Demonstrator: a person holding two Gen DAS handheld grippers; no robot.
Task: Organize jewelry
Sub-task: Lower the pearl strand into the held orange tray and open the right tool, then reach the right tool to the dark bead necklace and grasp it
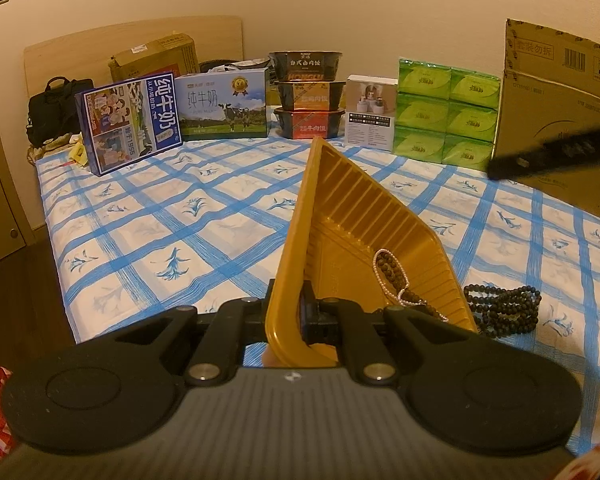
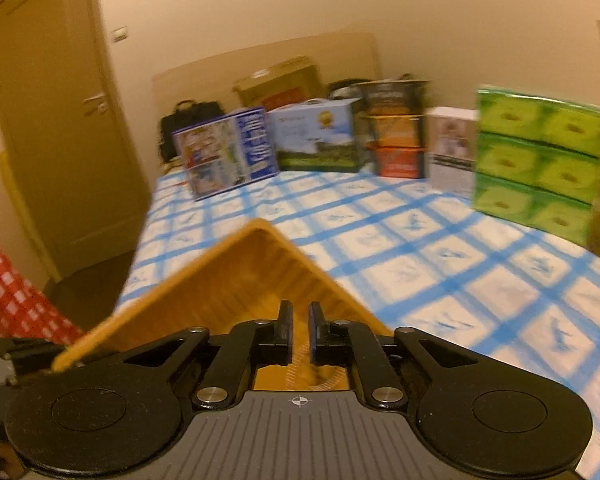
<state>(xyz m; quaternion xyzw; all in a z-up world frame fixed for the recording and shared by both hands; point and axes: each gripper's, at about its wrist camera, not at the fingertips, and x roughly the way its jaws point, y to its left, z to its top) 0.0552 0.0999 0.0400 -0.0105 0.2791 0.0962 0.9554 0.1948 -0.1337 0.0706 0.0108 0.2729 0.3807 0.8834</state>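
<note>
Blue-checked bedsheet (image 1: 172,216) with small leaf prints covers the bed, and a row of goods stands along its far edge against a cream wall: two milk cartons (image 1: 224,106), three stacked instant rice bowls (image 1: 309,94), a white product box (image 1: 370,112), a block of green tissue packs (image 1: 446,116) and a large cardboard box (image 1: 560,112). A brown door (image 2: 60,128) shows at the left of the right wrist view.

A golden plastic tray (image 1: 340,224) with ribbed walls is tilted up, one corner pointing toward the far goods. The left gripper (image 1: 288,312) is clamped on the tray's near rim, with the thin wall pinched between its black pads.

Inside the tray, toward its lower right corner, lies a strand of dark brown beads (image 1: 396,276) tangled with a finer strand of small pale beads (image 1: 380,276). Just outside the tray's right wall, on the sheet, rests a coiled pile of larger dark bead strands (image 1: 504,310), several loops bunched side by side.

The right wrist view is motion-blurred. The right gripper (image 2: 300,330) hangs above the tray's interior, its fingers nearly together with only a slim gap and nothing visible between them.
</note>
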